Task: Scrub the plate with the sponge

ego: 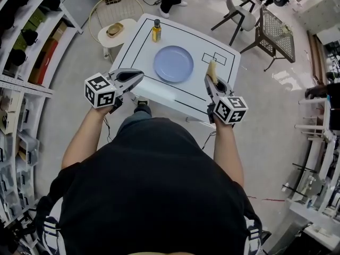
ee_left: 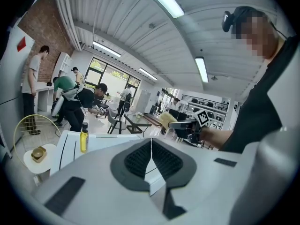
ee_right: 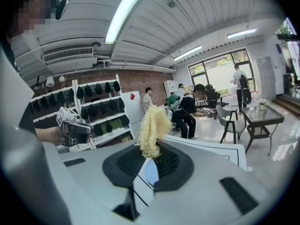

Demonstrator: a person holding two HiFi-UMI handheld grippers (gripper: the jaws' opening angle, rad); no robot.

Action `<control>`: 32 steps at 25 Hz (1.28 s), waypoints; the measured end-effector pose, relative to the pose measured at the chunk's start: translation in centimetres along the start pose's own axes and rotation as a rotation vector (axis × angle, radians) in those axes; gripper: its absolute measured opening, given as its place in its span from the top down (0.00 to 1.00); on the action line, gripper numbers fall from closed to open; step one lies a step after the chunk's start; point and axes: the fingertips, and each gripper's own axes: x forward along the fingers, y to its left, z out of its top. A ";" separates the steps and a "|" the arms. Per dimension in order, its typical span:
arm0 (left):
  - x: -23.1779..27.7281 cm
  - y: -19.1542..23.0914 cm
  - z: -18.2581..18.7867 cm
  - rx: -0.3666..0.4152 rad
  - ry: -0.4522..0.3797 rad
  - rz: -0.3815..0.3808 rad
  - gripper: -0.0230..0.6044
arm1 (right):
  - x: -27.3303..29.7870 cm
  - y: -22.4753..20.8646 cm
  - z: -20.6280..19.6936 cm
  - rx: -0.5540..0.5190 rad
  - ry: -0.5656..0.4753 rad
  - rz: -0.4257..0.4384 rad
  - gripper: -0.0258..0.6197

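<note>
The yellow, stringy sponge [ee_right: 152,125] is clamped between the fingers [ee_right: 174,165] of the right gripper [ego: 211,79]. Most of it sticks out past their tips, toward the right edge of the tabletop [ego: 139,41] and just beside the plate [ego: 173,64]. The plate lies flat at the tabletop's middle, with nothing touching it. The left gripper [ego: 139,77] is at the near left corner, its fingers [ee_left: 166,161] pressed together on nothing.

Plate [ego: 173,64]: pale blue, round, lying flat at the middle of the table [ego: 139,41].
Sponge [ego: 212,70]: yellow, stringy, upright, pinched in the right gripper [ego: 211,79], over the table's right side.
</note>
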 end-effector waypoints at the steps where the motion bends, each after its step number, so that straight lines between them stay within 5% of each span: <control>1: 0.1 0.3 -0.1 -0.003 0.002 -0.003 0.95 | 0.2 -0.1 0.0 0.001 0.000 -0.005 0.90; 24: 1.9 9.9 0.6 -0.061 0.028 -0.052 0.95 | 9.1 -3.1 -2.1 -0.078 0.179 -0.100 0.90; 32: 2.2 12.7 -0.1 -0.089 0.051 -0.040 0.95 | 13.1 -4.1 -4.5 -0.079 0.265 -0.074 0.90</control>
